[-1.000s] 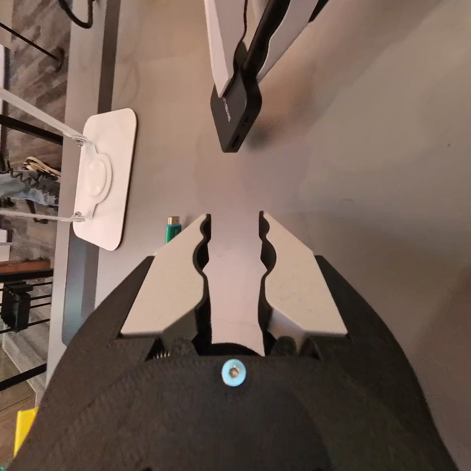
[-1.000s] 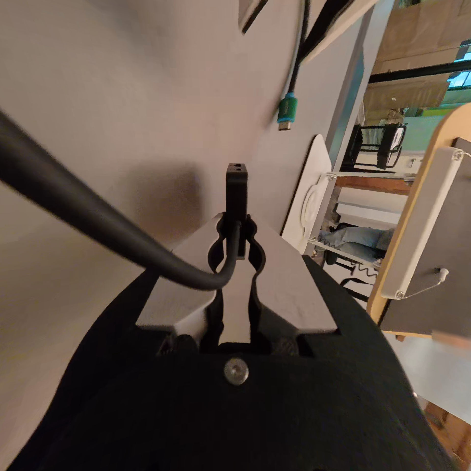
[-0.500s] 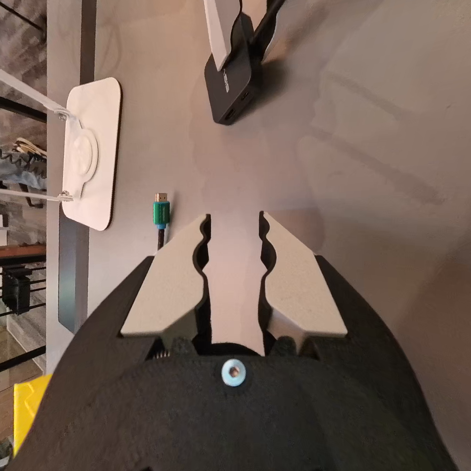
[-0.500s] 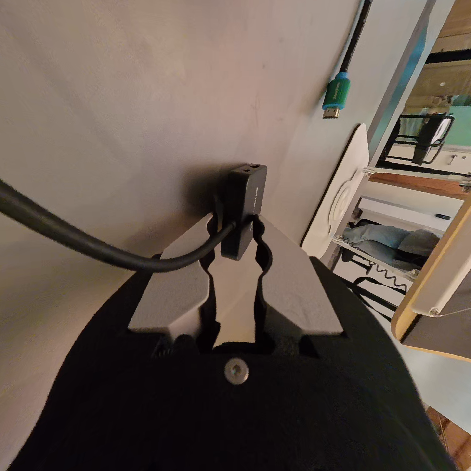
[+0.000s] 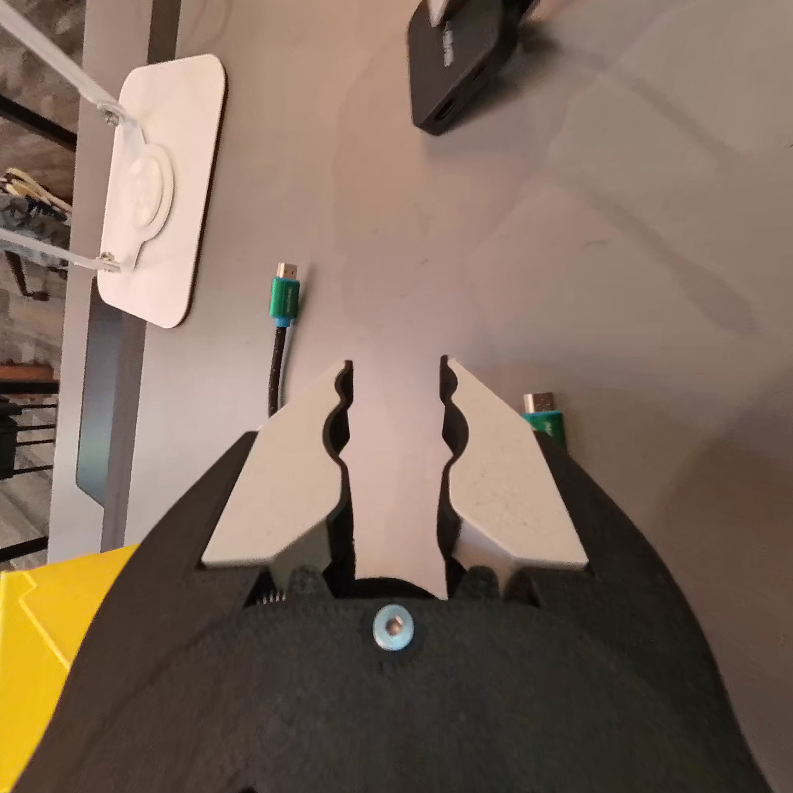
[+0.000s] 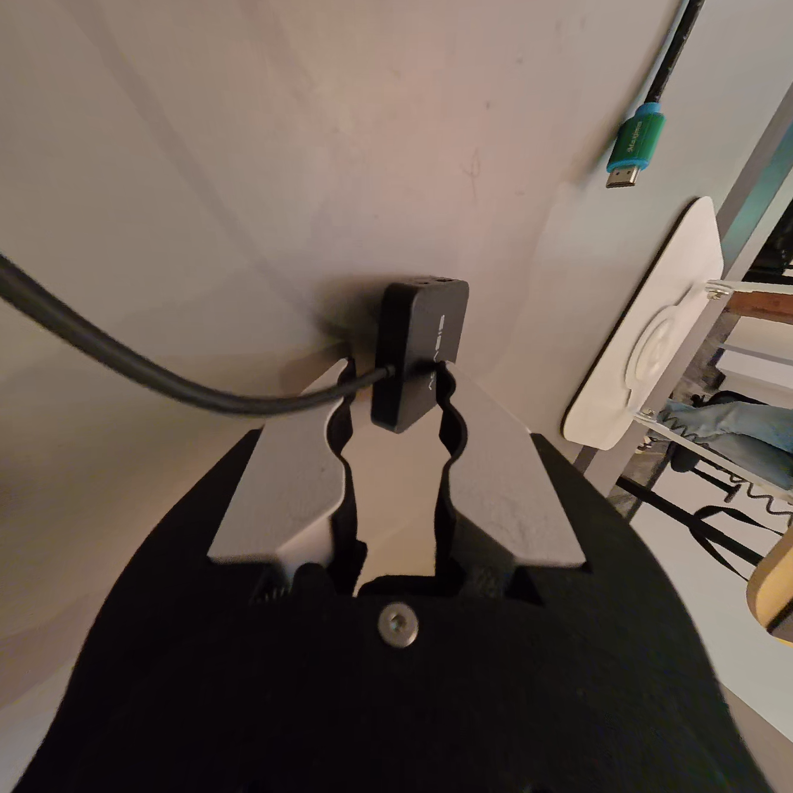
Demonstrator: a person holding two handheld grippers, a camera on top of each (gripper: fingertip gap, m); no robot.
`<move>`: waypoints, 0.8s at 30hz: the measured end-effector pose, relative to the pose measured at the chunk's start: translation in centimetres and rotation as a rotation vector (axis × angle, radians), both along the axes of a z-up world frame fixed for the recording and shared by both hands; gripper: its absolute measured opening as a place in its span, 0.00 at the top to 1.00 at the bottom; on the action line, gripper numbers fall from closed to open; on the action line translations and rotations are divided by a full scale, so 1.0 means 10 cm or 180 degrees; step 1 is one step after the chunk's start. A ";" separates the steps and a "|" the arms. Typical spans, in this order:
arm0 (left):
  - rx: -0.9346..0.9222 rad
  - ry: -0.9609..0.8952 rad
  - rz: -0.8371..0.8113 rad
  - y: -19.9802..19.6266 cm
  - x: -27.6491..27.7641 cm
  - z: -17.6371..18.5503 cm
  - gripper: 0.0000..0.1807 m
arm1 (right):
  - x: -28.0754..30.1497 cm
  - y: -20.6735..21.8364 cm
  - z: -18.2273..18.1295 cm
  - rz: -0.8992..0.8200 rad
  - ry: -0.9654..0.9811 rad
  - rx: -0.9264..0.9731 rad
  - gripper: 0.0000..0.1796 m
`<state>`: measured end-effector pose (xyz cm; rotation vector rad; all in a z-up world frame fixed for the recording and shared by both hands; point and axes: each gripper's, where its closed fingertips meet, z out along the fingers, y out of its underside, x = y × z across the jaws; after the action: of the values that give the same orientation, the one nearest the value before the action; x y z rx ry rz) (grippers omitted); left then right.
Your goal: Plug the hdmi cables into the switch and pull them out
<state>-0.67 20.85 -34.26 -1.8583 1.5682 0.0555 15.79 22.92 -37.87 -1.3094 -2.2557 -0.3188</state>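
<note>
The black switch [image 6: 425, 326] lies flat on the grey table with its black cable [image 6: 171, 377] running off to the left. My right gripper [image 6: 397, 362] is open, its fingertips on either side of the switch's near end. The switch also shows at the top of the left wrist view [image 5: 455, 81]. My left gripper [image 5: 395, 360] is open and empty above the table. One green HDMI plug [image 5: 283, 300] lies left of it, and a second green plug [image 5: 543, 422] peeks out beside its right finger. One green plug also shows in the right wrist view [image 6: 635, 146].
A white pad [image 5: 163, 189] with a clear bracket sits at the table's left edge; it also shows in the right wrist view [image 6: 643, 317]. A yellow object [image 5: 51, 643] is at the lower left. Shelving stands beyond the table edge.
My right gripper opened and let go of the switch, which went from edge-on to flat on the table. My left gripper drew back, bringing both green plugs into view.
</note>
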 end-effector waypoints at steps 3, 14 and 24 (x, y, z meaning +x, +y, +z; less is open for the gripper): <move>0.0077 0.0036 0.0140 0.21 -0.04 0.04 0.78 | 0.02 -0.03 -0.01 0.0001 -0.0022 -0.0096 0.81; 0.0029 0.0192 0.0310 1.10 0.02 -0.23 0.76 | 0.06 -0.02 0.22 -0.0248 0.0369 -0.0425 0.77; -0.0021 0.0169 0.0226 1.19 0.12 -0.38 0.93 | -0.42 0.04 0.51 -0.0465 0.1356 -0.0966 0.75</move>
<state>0.52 32.75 -38.05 -1.9318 1.5391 0.1328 11.62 23.29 -32.79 -1.5287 -1.8991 0.2461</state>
